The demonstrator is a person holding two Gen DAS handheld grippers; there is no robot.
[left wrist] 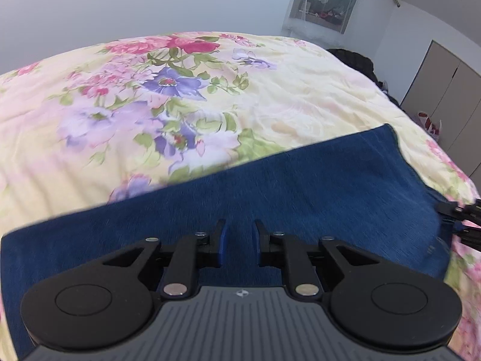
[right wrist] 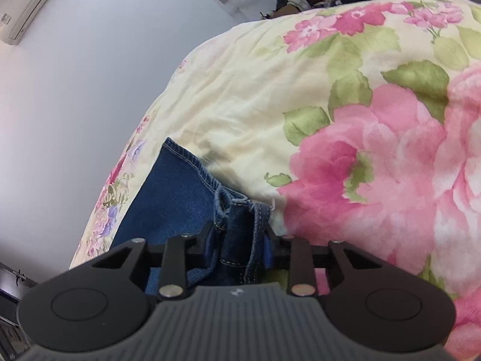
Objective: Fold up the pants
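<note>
Pants (right wrist: 180,192) bunched in the clamped right gripper (right wrist: 239,246); left gripper (left wrist: 239,237) slightly apart, empty; no readable writing.

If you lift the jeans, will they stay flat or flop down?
Probably flop: the jeans already bunch softly in the right gripper. They look thick, so likely heavy-ish. Unlikely to slide much on the soft quilt.

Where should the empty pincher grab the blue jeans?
Probably the jeans' free far corner, coming in low from over the flowered bedspread. That stitched edge lies flat and bare, while the right gripper already pinches the bunched end.
</note>
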